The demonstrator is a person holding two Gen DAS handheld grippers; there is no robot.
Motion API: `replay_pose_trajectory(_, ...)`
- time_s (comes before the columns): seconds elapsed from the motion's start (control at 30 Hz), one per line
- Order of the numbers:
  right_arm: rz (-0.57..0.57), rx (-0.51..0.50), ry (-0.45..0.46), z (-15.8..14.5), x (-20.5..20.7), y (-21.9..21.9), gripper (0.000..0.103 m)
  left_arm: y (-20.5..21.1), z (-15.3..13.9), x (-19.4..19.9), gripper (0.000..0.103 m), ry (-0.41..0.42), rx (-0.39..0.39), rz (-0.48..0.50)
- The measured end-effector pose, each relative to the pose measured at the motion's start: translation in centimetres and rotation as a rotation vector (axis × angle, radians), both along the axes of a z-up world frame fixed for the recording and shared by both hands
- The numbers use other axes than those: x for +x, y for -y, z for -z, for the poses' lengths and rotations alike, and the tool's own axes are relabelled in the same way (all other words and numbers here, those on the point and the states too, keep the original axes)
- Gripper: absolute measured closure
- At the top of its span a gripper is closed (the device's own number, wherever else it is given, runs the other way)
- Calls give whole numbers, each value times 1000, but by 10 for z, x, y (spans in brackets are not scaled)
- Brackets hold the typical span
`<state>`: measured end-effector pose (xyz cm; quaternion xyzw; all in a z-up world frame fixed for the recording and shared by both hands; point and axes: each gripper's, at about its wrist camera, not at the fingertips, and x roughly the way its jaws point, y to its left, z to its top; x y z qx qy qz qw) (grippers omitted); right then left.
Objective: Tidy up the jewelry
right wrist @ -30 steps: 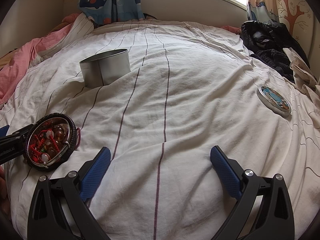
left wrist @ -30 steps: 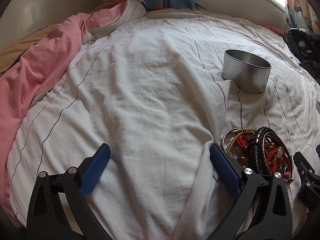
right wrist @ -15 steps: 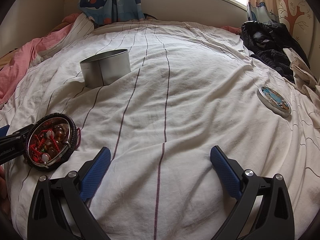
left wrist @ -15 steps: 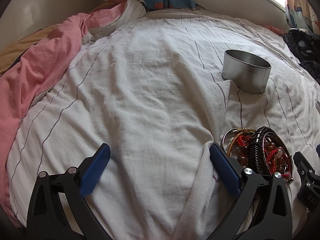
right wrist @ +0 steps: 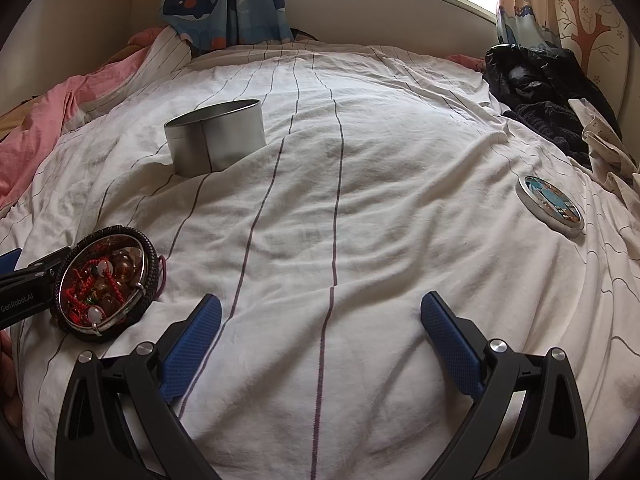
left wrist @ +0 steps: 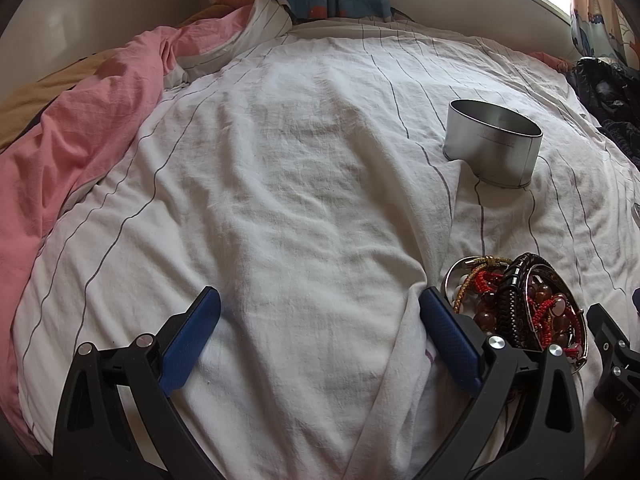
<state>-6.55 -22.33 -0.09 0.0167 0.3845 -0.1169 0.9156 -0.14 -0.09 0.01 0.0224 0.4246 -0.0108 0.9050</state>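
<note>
A heap of jewelry point(left wrist: 516, 304) lies on the white striped bedsheet: red cord bracelets, amber beads, a black braided bangle and silver bangles. In the right wrist view the same jewelry heap point(right wrist: 104, 280) sits at the lower left. An open round silver tin point(left wrist: 494, 148) point(right wrist: 216, 138) stands farther back on the bed. Its lid point(right wrist: 550, 206), with a blue picture on it, lies flat at the right. My left gripper point(left wrist: 320, 312) is open over bare sheet, its right finger just left of the heap. My right gripper point(right wrist: 320, 316) is open over bare sheet, to the right of the heap.
A pink quilt point(left wrist: 80, 128) is bunched along the bed's left side. Dark clothes point(right wrist: 544, 92) and a pale cloth lie at the far right corner. Whale-print curtains point(right wrist: 224, 0) hang at the headboard wall under a window. A fingertip point(right wrist: 8, 380) shows at the left edge.
</note>
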Motion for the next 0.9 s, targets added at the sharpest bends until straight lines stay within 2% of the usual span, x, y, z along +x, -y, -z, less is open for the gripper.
replay_pose_trajectory(0.73, -13, 10, 13, -1, -2, 0, 7, 0, 0, -1, 7, -5, -1, 5)
replay_pose_trajectory(0.8, -30, 28, 40, -5, -6, 0, 7, -4, 4, 1, 7, -20, -5, 26)
replay_pose_trajectory(0.9, -98, 47, 120, -19, -18, -8, 7, -10, -12, 1, 7, -14, 9, 57)
